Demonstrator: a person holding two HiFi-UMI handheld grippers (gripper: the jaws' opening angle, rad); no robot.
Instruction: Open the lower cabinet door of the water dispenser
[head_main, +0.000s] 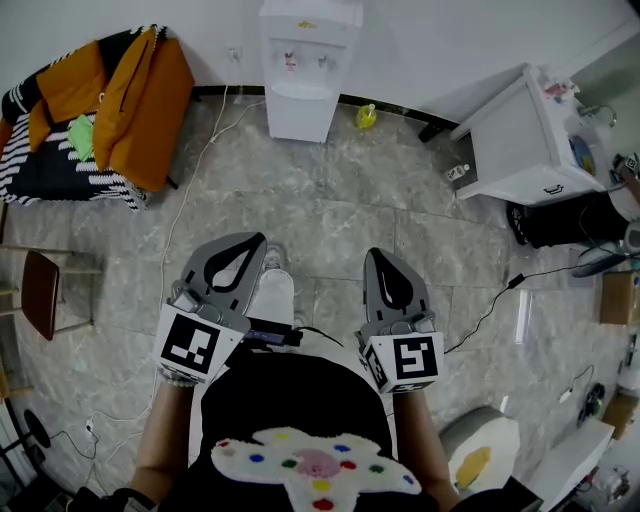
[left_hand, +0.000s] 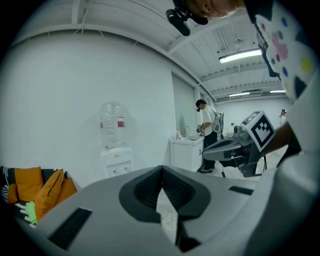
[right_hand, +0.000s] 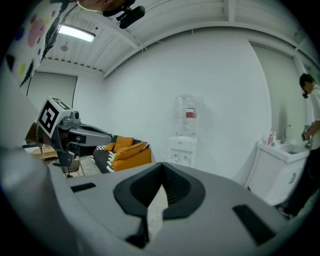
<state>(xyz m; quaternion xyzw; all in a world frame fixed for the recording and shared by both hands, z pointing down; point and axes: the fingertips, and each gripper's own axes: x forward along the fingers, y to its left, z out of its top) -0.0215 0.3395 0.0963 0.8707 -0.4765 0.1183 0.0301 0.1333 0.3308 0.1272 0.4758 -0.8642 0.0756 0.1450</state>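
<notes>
Dispenser (right_hand: 181, 150) bottle (right_hand: 187, 120) label (right_hand: 190, 114) red (print unreadable).

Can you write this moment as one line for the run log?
left gripper: shut, empty | right gripper: shut, empty | water dispenser: ahead by wall, not reached | lower cabinet door: untouched

The floor (head_main: 330, 215) is grey marbled tile with a faint sheen, the water dispenser (head_main: 300, 75) smooth white plastic under a clear bottle (left_hand: 112, 120), the left gripper (head_main: 255, 242) and right gripper (head_main: 378, 256) matt grey plastic with ribbed dark pads (left_hand: 177, 188), and the cushions (head_main: 140, 100) orange cloth.
</notes>
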